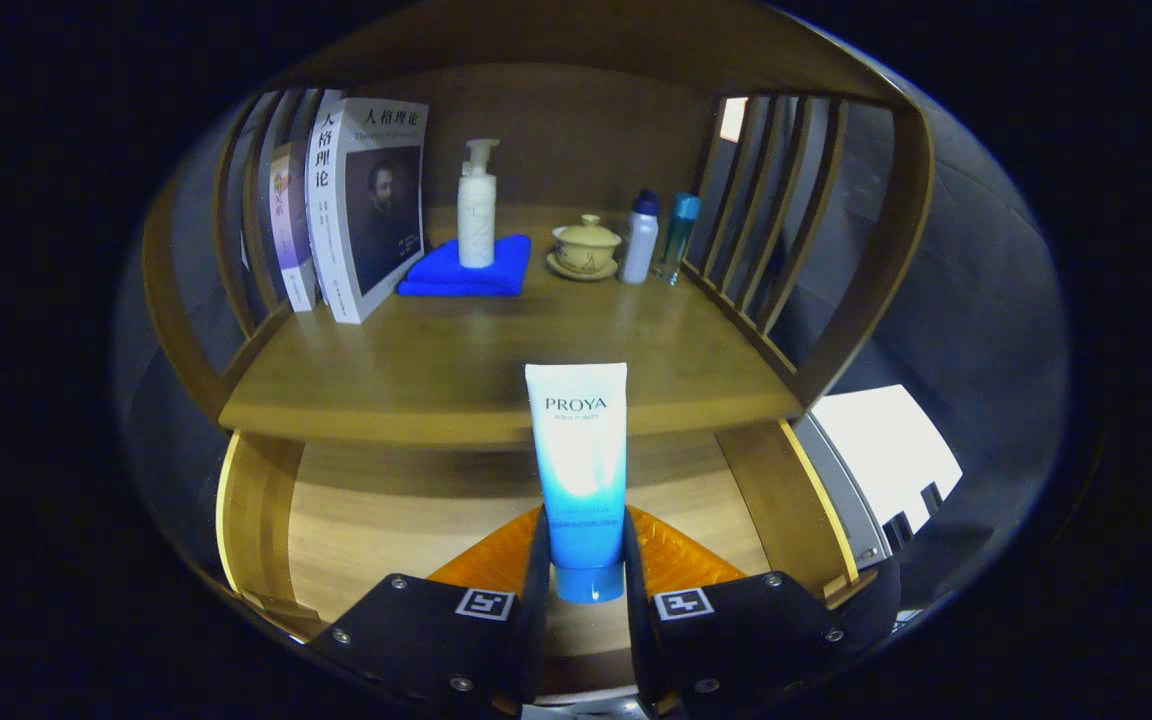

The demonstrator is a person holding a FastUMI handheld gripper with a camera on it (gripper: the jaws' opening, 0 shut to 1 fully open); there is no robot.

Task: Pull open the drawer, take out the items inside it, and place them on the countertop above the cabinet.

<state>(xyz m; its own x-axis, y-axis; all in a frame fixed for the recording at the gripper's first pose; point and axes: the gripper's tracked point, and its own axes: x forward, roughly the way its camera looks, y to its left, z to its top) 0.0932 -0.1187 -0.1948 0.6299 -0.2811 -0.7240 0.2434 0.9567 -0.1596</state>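
My gripper (581, 565) is shut on a blue-and-white tube (578, 460), both fingers pressing its lower part just above the blue cap. The tube stands upright, cap down, lifted above the open wooden drawer (356, 520). Its top reaches past the front edge of the wooden countertop (456, 370) that lies just beyond and above the drawer. The drawer's floor shows bare on both sides of the tube.
On the countertop, at the back: two upright books (366, 200) at left, a white pump bottle (477, 205) standing on a folded blue cloth (468, 270), a lidded cup on a saucer (586, 248), a white bottle (641, 238) and a teal bottle (679, 238). Slatted wooden side rails (766, 230) flank it.
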